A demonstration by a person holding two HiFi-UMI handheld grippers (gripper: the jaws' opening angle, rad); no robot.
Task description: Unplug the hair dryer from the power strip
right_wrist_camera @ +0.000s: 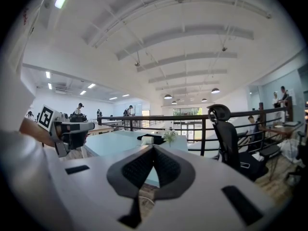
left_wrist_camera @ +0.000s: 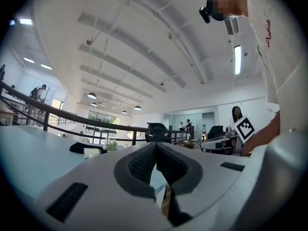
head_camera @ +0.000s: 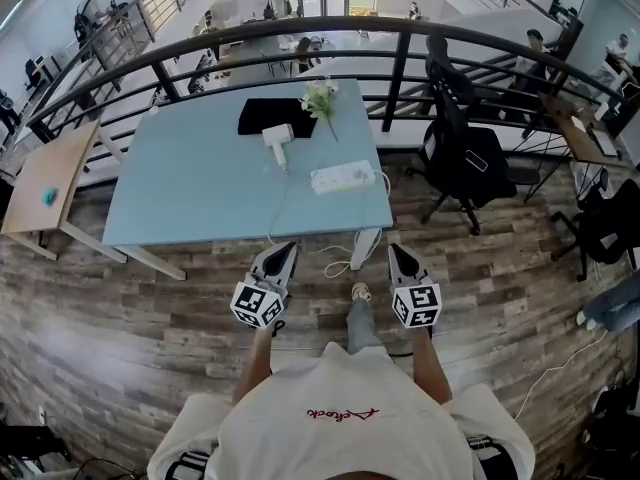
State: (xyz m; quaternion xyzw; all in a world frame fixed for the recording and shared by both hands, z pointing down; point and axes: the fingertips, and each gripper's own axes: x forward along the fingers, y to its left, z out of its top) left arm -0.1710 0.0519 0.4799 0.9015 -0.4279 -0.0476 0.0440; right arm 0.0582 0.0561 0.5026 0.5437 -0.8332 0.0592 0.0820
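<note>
Wood-plank floor (head_camera: 150,318), pale blue table (head_camera: 200,198), black railing (head_camera: 400,30).

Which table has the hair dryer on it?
The big blue table, where the hair dryer lies by a black cloth. The small wooden table has none.

On the bench (head_camera: 190,198) the hair dryer (head_camera: 278,138) lies at the far side, the power strip (head_camera: 342,178) right of it and nearer. A chair (head_camera: 462,158) stands right of the bench, a railing (head_camera: 400,66) behind it.

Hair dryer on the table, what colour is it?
The hair dryer is white; the head view shows it best.
</note>
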